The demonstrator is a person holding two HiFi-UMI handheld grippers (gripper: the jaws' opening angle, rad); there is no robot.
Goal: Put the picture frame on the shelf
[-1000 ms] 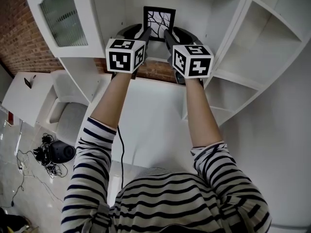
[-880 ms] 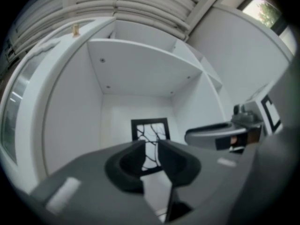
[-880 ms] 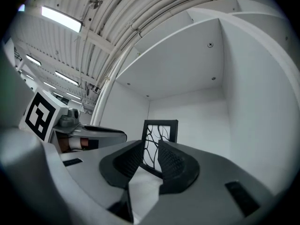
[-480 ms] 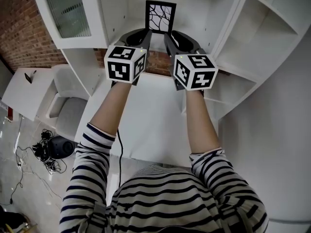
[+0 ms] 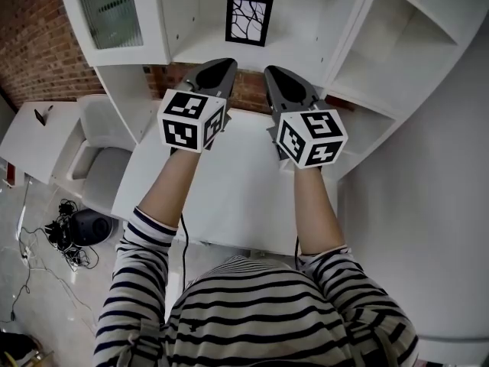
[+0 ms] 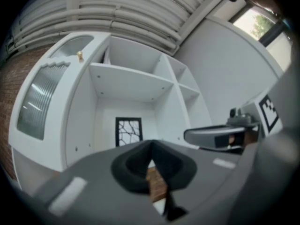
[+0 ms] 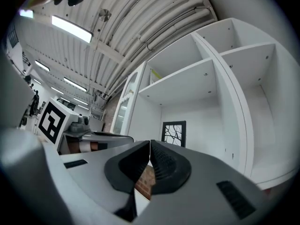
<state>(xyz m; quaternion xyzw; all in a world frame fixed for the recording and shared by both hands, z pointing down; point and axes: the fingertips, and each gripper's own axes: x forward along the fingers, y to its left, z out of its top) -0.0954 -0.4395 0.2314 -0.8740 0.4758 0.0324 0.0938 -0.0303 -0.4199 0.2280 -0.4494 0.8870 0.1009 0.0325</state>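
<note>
The picture frame (image 5: 249, 19) stands upright in the middle compartment of the white shelf (image 5: 306, 40). It sits far back in that bay, looks to be close to the back wall, and its black border and branching pattern face outward. Nothing touches it. A second ago both grippers were up in the compartment, one at each lower corner of the frame. Now they have drawn back toward the person and sit well apart from it, over the far part of the white table (image 5: 237, 197) below the shelf. The left gripper (image 5: 226, 64) has just been closing, and its own view shows the pads met with nothing between them, only brick and the table edge beyond the tips. The right gripper (image 5: 270, 71) is likewise closed and empty, its ribbed pads pressed together, with the frame visible in the distance straight past them. To the left of the frame's bay, the cabinet door with ribbed glass (image 5: 111, 10) is untouched. Judging from how things lie, the placing is done: the frame stays up by itself once released, and what remains is only to bring the arms back.
</note>
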